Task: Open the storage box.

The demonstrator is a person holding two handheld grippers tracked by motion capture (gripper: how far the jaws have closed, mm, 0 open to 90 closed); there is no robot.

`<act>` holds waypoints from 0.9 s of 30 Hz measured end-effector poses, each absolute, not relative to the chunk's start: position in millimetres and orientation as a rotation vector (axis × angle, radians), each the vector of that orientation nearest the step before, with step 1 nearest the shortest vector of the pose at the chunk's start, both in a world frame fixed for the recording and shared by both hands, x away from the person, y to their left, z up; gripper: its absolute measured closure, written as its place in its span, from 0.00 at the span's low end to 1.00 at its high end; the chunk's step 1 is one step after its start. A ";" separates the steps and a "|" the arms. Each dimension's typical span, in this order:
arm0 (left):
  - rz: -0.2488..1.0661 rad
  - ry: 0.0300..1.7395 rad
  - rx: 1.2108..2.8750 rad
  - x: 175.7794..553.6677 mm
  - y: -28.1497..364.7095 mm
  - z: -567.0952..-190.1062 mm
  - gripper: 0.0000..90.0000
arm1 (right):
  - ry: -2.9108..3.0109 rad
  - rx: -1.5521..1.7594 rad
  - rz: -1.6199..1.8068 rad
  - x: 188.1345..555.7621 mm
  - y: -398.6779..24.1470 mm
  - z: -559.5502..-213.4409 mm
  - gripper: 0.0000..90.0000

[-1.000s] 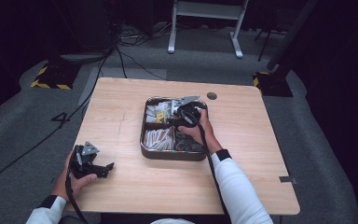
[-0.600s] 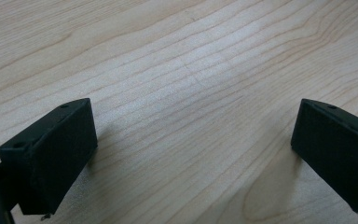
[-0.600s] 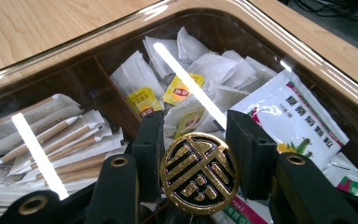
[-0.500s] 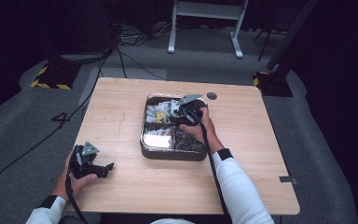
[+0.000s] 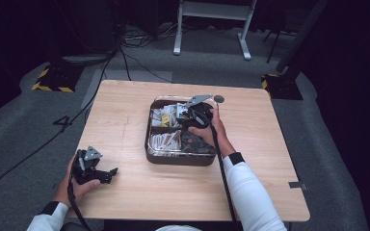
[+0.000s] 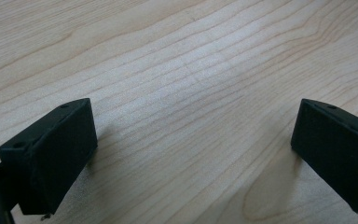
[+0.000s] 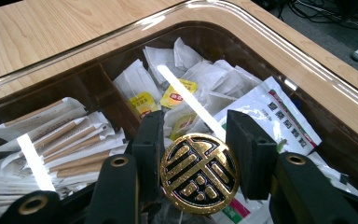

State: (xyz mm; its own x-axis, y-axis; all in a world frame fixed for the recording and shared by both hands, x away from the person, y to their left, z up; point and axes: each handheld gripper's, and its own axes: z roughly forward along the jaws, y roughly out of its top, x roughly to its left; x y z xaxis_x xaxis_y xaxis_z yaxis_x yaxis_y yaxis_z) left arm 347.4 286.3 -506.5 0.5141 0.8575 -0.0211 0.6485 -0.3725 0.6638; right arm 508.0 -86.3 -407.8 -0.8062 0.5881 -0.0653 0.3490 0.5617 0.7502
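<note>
Right gripper (image 7: 193, 140) clamped on lid knob (image 7: 199, 172), left gripper (image 5: 92, 166) idle.

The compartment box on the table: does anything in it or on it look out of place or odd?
Nothing looks spilled or damaged. The box has a clear lid with a round gold knob, which the right hand-held gripper grips. Under it, the tea bags and paper sticks lie loosely piled, each in its own compartment.

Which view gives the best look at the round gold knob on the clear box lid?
The right gripper view: the gold knob sits large and sharp between the right gripper fingers, above the tea bags. In the high view the hand over the box covers it. The left gripper view faces bare table.
</note>
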 end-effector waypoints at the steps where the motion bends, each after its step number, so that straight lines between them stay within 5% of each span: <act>1: 0.439 1.223 2.140 347.4 286.3 -506.5 0.01 | 2.487 0.773 1.098 507.2 -88.8 -406.0 0.66; 27: 0.437 1.227 2.136 347.2 286.1 -506.5 0.01 | 2.438 0.801 1.117 488.2 -150.7 -383.8 0.66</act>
